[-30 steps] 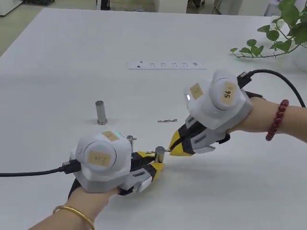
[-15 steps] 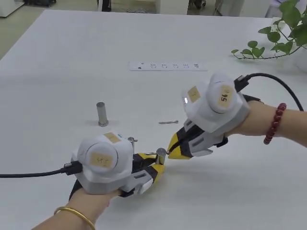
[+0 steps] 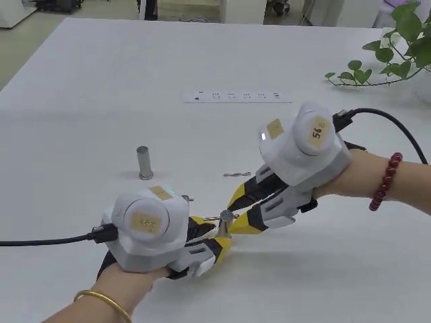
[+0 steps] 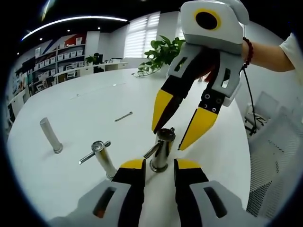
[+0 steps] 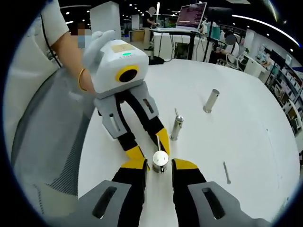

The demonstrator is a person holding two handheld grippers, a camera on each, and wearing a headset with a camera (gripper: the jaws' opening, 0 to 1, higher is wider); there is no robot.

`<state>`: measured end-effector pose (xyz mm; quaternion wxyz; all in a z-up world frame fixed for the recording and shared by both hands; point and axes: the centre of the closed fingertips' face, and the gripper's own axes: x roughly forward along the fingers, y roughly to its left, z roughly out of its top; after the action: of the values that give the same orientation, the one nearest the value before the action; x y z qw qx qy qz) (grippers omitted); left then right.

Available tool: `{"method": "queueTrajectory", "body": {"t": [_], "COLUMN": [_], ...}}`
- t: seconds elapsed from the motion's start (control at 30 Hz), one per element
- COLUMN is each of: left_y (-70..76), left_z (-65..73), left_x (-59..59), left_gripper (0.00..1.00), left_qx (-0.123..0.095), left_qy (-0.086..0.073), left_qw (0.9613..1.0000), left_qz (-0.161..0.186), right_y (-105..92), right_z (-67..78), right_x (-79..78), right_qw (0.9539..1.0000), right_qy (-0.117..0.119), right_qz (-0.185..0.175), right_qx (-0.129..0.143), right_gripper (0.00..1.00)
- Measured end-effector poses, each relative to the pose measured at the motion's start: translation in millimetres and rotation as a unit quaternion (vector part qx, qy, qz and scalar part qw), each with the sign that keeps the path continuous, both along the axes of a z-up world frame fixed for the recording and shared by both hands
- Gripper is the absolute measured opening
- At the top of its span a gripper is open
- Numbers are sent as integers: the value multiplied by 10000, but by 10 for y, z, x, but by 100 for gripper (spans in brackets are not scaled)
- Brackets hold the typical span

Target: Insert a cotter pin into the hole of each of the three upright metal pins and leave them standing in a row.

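Second metal pin [image 4: 162, 146] looks cottered. Your left gripper [image 4: 160, 164] is clenched on its base and your right gripper [image 5: 160, 166] has its jaws spread around the top. Next, grab the loose cotter pin [image 3: 236, 174] on the bench [image 3: 101, 87] at 12 o'clock for the bare pin [image 3: 143, 163] at 10.

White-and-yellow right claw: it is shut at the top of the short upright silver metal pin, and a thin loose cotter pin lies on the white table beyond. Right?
No: the left gripper view shows the white-and-yellow right claw open, jaws spread at the top of the short upright silver metal pin. The thin loose cotter pin does lie on the white table beyond.
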<state>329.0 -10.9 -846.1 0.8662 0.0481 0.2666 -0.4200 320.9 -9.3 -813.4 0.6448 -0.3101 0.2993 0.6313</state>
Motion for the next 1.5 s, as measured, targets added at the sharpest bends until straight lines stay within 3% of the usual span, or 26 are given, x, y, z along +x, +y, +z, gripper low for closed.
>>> {"method": "queueTrajectory", "body": {"t": [0.4,0.6,0.83,1.27,1.5], "left_y": [123,159,195,247,316], "left_z": [30,39,41,133,146], "left_x": [-92,-134,-161,-215,-262], "left_gripper": [26,29,29,30,34], "left_qx": [81,12,35,-111,-146], "left_qy": [72,124,136,114,147], "left_qw": [9999,9999,9999,9998,9998], "left_qz": [-75,-72,-81,-78,-13], "right_y": [107,116,119,126,124], "right_z": [-89,-104,-94,-65,-13], "right_x": [19,21,36,56,163], "right_qw": [10000,9999,9996,9991,9991], "right_qy": [-2,27,111,91,9], "right_qz": [5,10,-117,-218,-271], "right_qx": [58,99,249,353,338], "right_gripper": [20,16,14,14,14]}}
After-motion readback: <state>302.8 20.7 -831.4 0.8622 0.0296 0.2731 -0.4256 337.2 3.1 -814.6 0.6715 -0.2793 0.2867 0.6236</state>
